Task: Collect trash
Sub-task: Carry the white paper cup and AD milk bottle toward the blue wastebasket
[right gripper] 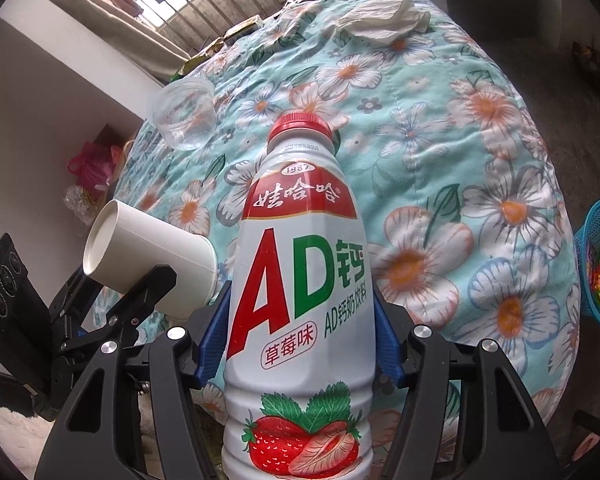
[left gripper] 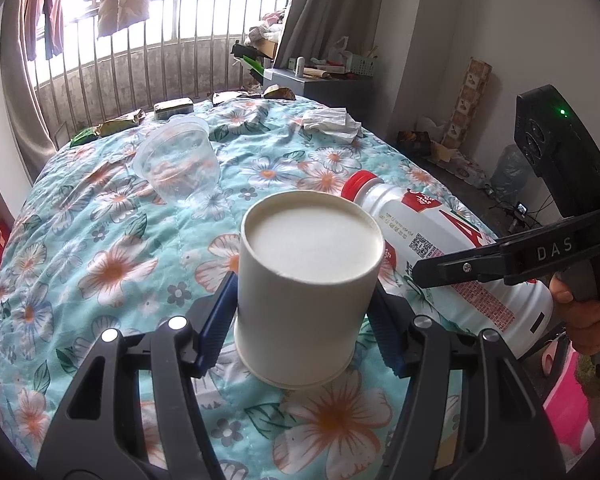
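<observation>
While the left gripper [left gripper: 304, 312] clamps a white paper cup [left gripper: 308, 280] at centre frame, base toward the camera, a clear plastic cup [left gripper: 178, 160] lies upper left on the floral quilt [left gripper: 100, 240]. Right of it, crumpled tissue [left gripper: 332, 124]. Right gripper [right gripper: 300, 328] is closed on a strawberry milk bottle [right gripper: 300, 280], centre frame, red cap away from the camera.
</observation>
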Demonstrator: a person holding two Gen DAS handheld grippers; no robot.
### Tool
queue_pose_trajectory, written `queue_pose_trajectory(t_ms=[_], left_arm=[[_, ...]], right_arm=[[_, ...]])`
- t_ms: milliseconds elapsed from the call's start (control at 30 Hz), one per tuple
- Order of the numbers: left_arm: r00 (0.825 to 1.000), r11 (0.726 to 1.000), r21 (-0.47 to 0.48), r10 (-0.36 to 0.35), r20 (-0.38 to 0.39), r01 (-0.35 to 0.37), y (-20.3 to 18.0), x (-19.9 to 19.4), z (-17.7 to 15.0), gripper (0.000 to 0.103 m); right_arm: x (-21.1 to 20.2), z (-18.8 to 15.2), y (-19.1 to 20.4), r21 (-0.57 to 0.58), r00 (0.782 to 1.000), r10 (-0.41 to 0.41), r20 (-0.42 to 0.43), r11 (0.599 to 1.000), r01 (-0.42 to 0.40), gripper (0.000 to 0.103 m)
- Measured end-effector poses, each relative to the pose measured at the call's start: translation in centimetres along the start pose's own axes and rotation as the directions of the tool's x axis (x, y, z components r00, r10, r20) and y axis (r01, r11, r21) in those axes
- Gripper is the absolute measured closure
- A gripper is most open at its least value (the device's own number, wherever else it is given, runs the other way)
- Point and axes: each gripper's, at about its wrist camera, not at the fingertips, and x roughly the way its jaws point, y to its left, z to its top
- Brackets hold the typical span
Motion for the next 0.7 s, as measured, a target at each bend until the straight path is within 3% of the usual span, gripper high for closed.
queue_pose_trajectory(t_ms=[700], left_arm=[[0.999,0.999,0.031,0.020,0.028,-0.020,-0.6,-1.4,0.1,0.044]], right_arm=[[-3.2,-2.9,-1.4,0.099,0.988,0.107,0.112,0.988,-0.118,0.042]])
